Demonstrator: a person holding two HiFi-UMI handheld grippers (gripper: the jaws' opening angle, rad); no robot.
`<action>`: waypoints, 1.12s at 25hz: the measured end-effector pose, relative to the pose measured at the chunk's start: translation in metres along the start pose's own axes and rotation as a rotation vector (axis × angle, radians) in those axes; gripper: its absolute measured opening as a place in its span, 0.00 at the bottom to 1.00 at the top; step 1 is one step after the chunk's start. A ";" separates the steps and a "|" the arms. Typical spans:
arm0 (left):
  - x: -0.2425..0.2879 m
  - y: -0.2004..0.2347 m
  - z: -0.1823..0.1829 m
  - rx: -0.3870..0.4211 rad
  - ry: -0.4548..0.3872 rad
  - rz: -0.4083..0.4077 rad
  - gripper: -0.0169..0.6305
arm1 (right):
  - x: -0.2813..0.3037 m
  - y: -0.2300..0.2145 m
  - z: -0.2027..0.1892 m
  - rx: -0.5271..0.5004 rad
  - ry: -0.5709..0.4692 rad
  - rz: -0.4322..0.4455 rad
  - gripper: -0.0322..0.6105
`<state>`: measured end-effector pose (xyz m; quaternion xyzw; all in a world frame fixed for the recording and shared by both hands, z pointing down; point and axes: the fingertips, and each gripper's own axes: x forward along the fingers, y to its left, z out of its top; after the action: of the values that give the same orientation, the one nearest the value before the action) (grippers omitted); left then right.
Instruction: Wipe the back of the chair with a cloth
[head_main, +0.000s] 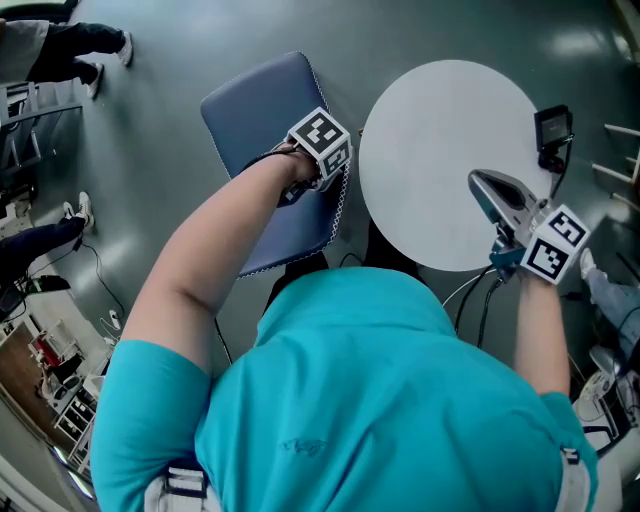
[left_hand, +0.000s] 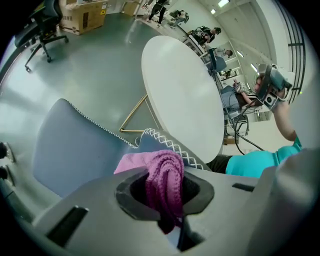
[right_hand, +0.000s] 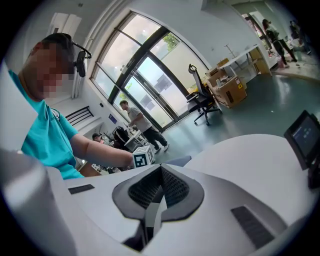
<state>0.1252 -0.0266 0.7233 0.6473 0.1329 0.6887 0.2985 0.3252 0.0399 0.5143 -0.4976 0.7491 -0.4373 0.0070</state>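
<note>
The blue-grey padded chair with white edge stitching stands left of the round table. My left gripper is at the chair's stitched edge nearest the table. In the left gripper view it is shut on a pink-magenta cloth, whose free end lies against the chair beside the stitching. My right gripper hangs over the table's right part, away from the chair. The right gripper view shows it shut with nothing between its pads.
The white round table sits close to the chair's right side, with a small black screen device at its far right edge. Cables run on the floor below. Further off are an office chair, cardboard boxes and people.
</note>
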 end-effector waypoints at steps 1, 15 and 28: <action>-0.001 0.001 0.002 -0.013 -0.004 -0.001 0.12 | 0.000 0.000 0.000 0.000 0.000 0.000 0.05; -0.060 -0.019 0.084 -0.198 -0.378 -0.200 0.12 | 0.006 0.006 0.004 -0.022 0.026 0.020 0.05; -0.157 0.084 -0.072 -0.299 -0.521 0.075 0.12 | 0.082 0.062 0.025 -0.107 0.079 0.128 0.05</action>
<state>0.0323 -0.1694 0.6348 0.7556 -0.0749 0.5219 0.3888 0.2488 -0.0301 0.4926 -0.4309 0.8012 -0.4146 -0.0211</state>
